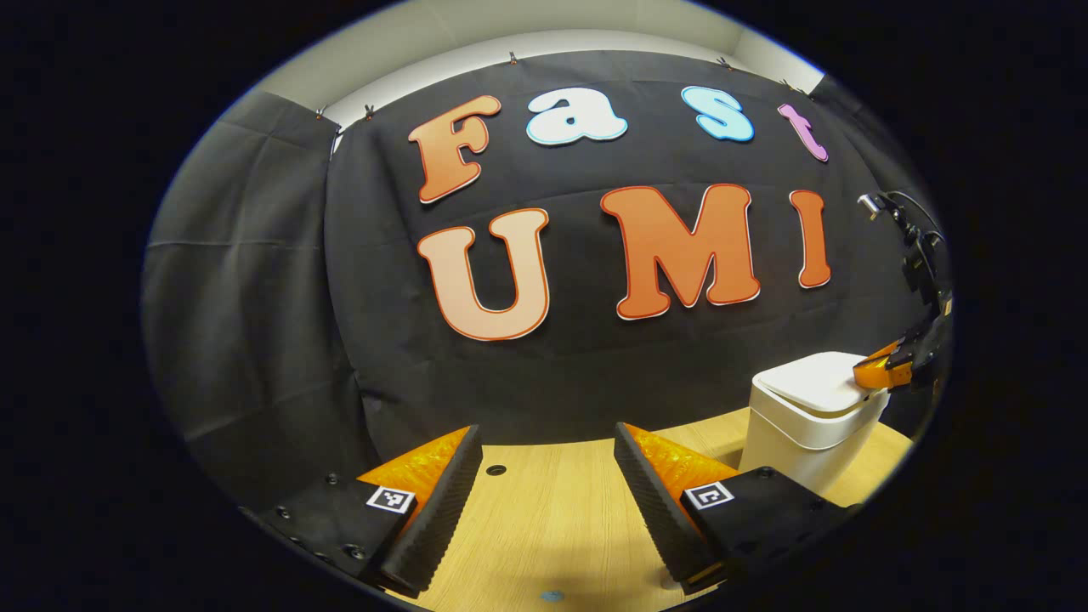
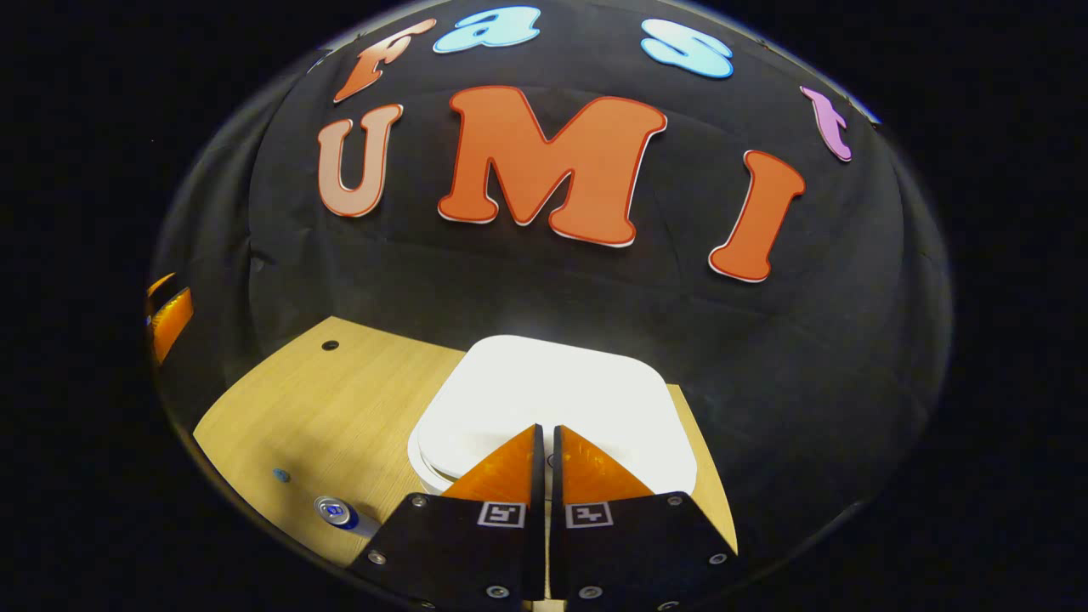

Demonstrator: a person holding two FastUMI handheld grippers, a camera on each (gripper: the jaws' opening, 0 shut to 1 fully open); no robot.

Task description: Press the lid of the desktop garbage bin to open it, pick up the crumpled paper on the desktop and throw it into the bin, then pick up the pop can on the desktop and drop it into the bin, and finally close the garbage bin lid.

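Observation:
A white desktop bin (image 1: pixel 807 421) stands on the wooden table at the right of the left gripper view, its lid (image 2: pixel 557 399) down. My right gripper (image 2: pixel 545 429) is shut, its fingertips together right over the front of the lid; whether they touch it I cannot tell. The same gripper (image 1: pixel 880 370) shows at the lid's right edge in the left gripper view. My left gripper (image 1: pixel 548 442) stands open above the table, with nothing between its fingers. The top of a pop can (image 2: pixel 336 512) lies on the table left of the bin.
The wooden table (image 2: pixel 331 408) has a small dark hole (image 2: pixel 330 346) near its back edge and a small blue dot (image 2: pixel 281 475) near the can. The black cloth wall stands close behind the bin.

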